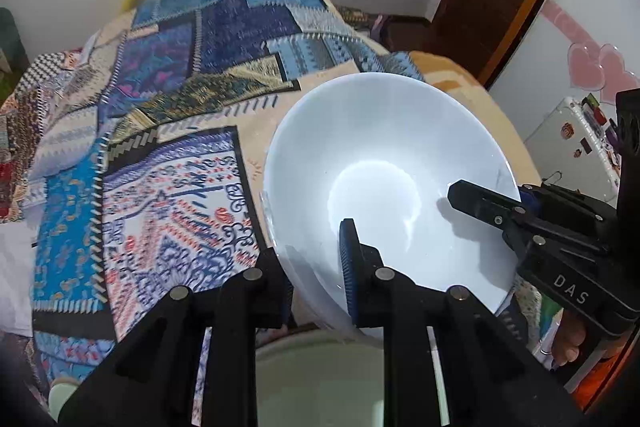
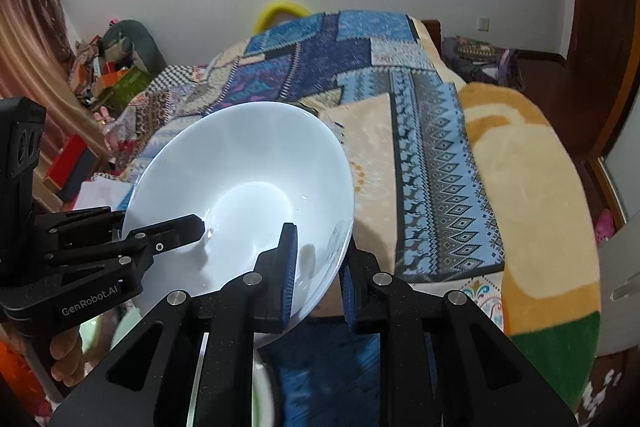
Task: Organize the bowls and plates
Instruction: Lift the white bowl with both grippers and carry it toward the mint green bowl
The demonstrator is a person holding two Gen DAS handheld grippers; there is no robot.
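A white bowl [image 1: 384, 179] is held off the patterned bedspread [image 1: 160, 131], tilted, gripped at opposite sides of its rim by both grippers. The left gripper [image 1: 316, 267] is clamped over the near rim wall, one finger inside the bowl and one outside, the jaws narrowed onto the wall. The right gripper [image 2: 318, 269] is clamped the same way on the other side, its blue pad [image 2: 289, 267] pressed against the inner surface. Each gripper is also seen from the other wrist view, reaching into the bowl from the side; the right one is seen at [image 1: 520, 219].

Just below the bowl a pale green dish [image 1: 320, 379] is seen in the left wrist view, partly hidden by the fingers; whether it is a plate or a bowl cannot be told, nor whether the white bowl touches it. A sliver of what may be the same dish [image 2: 262, 387] shows in the right wrist view, blurred.

Progress is judged as partway: one bowl is in hand, apparently carried over or near the green dish, not yet set down. What is left appears to be placing the bowl and releasing both grips. No other plates or bowls are visible, so how many remain cannot be told. Slip risk is judged moderate, since the glossy wall is pinched only at the rim
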